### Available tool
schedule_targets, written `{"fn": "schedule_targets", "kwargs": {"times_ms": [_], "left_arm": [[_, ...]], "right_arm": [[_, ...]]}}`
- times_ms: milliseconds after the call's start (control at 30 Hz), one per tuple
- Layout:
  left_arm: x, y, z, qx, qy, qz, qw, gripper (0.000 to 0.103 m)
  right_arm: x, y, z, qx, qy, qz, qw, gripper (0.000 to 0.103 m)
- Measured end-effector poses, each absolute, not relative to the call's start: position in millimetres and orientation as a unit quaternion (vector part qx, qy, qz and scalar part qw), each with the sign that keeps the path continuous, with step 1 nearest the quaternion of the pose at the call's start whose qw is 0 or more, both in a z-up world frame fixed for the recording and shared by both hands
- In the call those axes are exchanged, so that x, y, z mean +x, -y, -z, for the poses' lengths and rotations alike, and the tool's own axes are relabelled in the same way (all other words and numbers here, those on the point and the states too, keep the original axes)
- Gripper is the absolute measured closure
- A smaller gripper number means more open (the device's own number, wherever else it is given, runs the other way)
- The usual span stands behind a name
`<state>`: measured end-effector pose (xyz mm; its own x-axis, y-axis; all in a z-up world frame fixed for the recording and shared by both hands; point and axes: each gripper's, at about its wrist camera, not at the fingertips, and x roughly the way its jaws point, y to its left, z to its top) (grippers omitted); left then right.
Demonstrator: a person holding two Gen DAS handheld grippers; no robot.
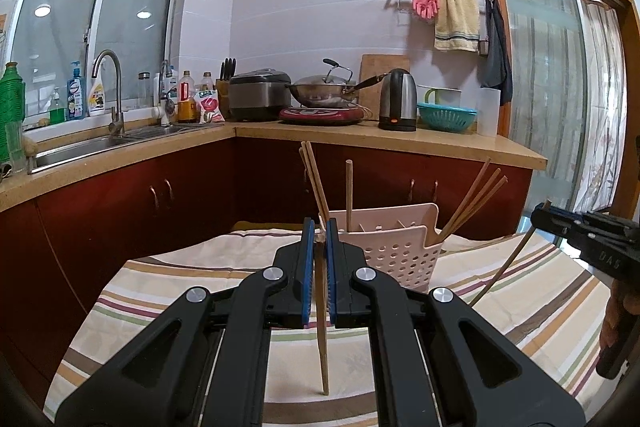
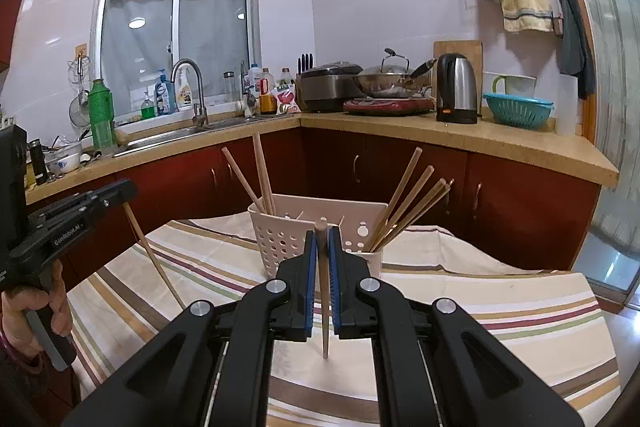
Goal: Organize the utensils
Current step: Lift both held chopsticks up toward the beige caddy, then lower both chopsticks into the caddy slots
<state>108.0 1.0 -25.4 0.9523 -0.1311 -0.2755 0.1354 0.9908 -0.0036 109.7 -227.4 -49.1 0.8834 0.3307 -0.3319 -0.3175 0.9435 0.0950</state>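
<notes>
The left gripper point(image 1: 319, 227), black with blue pads, is pinched on a single light wooden chopstick point(image 1: 323, 327) that hangs nearly upright between its jaws, its thin tip pointing down over the cream tablecloth with brown, red and green stripes point(image 1: 180, 279). The right gripper point(image 2: 321, 233), of the same make, is likewise clamped on its own tapered wooden chopstick point(image 2: 325, 315), blunt end up and tip down above the cloth. Just beyond both sets of fingers stands the pale pink perforated plastic utensil holder point(image 1: 400, 255), divided into compartments; several more wooden chopsticks already lean out of it, a few at its left end point(image 2: 262, 175) and a fanned bunch at its right end point(image 2: 412, 207). In the left view the holder's near wall lies just right of the jaws, and the leaning sticks at its left end rise directly behind the fingertips. From the right wrist view a person's hand point(image 2: 28, 311) grips the handle of the left tool at the frame's left edge. Behind the table runs an L-shaped tan countertop over dark red cabinets point(image 1: 132, 195), carrying a steel sink and tap point(image 1: 110, 87), bottles, a rice cooker point(image 1: 258, 95), a steel wok point(image 1: 324, 89), a steel electric kettle point(image 1: 398, 99) and a teal plastic colander point(image 1: 447, 115).
</notes>
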Motion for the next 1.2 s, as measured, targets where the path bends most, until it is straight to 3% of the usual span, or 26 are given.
{"fn": "schedule_targets", "kwargs": {"times_ms": [700, 1200], "left_arm": [[116.2, -0.7, 22.0, -0.001, -0.133, 0.078, 0.988, 0.097], [109.5, 9.4, -9.9, -0.003, -0.095, 0.109, 0.989, 0.097]], "right_arm": [[111.5, 225.8, 43.8, 0.019, -0.159, -0.167, 0.973, 0.097], [98.3, 228.0, 19.0, 0.015, -0.125, -0.17, 0.977, 0.097]]}}
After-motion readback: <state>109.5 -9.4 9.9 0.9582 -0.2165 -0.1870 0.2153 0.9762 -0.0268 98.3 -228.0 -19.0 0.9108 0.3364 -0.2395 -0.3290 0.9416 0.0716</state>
